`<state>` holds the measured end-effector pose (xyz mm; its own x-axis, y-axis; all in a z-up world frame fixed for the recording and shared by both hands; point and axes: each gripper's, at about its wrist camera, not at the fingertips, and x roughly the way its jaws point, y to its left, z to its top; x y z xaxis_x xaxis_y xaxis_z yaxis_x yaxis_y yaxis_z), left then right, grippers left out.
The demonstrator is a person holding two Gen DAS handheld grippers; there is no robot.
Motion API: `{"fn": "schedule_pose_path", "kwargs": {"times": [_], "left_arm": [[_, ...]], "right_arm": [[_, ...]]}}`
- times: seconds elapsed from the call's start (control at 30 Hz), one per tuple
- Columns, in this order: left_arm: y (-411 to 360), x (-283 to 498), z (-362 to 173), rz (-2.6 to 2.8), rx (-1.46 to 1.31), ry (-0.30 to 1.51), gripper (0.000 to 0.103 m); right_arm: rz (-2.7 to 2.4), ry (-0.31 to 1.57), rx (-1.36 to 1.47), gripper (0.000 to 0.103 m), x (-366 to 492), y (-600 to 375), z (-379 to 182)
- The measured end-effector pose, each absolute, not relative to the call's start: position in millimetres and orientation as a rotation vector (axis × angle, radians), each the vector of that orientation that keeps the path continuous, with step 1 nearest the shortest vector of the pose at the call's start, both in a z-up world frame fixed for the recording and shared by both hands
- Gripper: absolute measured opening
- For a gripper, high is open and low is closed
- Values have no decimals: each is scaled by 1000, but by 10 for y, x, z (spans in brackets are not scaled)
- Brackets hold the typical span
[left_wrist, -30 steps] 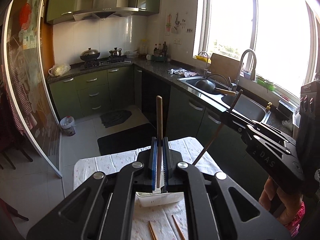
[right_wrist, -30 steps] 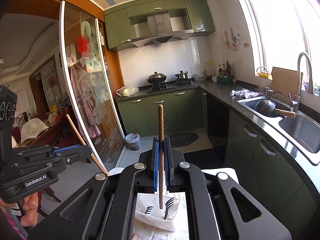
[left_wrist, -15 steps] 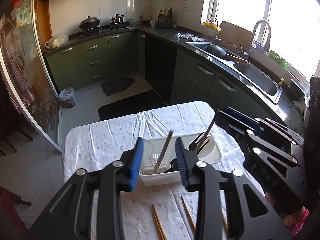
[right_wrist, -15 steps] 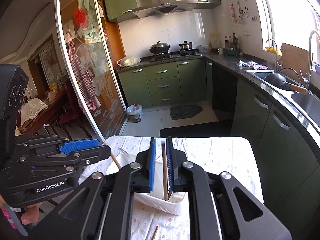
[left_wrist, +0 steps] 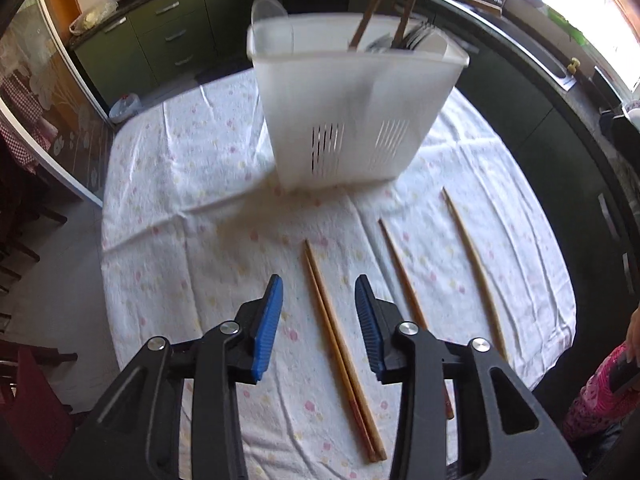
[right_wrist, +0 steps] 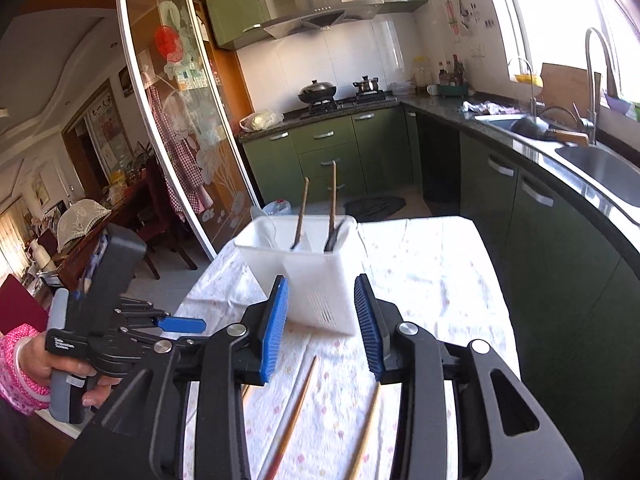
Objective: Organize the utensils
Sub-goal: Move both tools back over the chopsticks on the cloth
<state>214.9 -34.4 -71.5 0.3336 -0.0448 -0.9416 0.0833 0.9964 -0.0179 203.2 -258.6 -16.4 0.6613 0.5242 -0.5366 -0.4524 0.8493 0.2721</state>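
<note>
A white slotted utensil holder [left_wrist: 352,108] stands on the table, also in the right wrist view [right_wrist: 316,272]. Two wooden chopsticks [right_wrist: 332,204] stand in it beside dark forks [left_wrist: 416,38]. A pair of chopsticks [left_wrist: 340,328] lies on the cloth between the jaws of my open, empty left gripper [left_wrist: 319,316]. Two single chopsticks [left_wrist: 404,280] [left_wrist: 476,268] lie to the right. My right gripper [right_wrist: 321,320] is open and empty, raised in front of the holder, with two chopsticks [right_wrist: 296,412] on the cloth below it.
The table carries a white flowered cloth [left_wrist: 192,208]. A glass sliding door [right_wrist: 180,128] stands to the left. Green kitchen cabinets [right_wrist: 340,152] and a sink counter [right_wrist: 580,152] run behind and to the right. Dark chairs [left_wrist: 24,400] stand at the left.
Both grippers let go of their chopsticks, which now stand in the holder, and opened. Both drew back; the left one tilted down over the chopsticks lying on the cloth.
</note>
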Motion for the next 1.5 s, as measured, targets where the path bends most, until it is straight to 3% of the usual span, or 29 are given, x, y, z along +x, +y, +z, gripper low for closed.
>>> {"fn": "schedule_pose_path", "kwargs": {"times": [0.07,0.37,0.93,1.17,1.5], "left_arm": [[-313,2123,-943,-64,27,1281,27],[-325,2187,-1306,12,16,1346,27],[-292,2239,-1461,37,-19,1370,27],[-360,2248,-1479,37,-23,1346,26],[-332,2116,-1483,12,-40,1329,11]], "right_arm": [[548,671,141,37,1974,-2684,-301],[548,720,181,37,1802,-2885,-593],[565,755,209,38,1892,-2760,-609],[518,846,100,41,1989,-2419,-904],[511,998,-154,41,2188,-1484,-1588]]}}
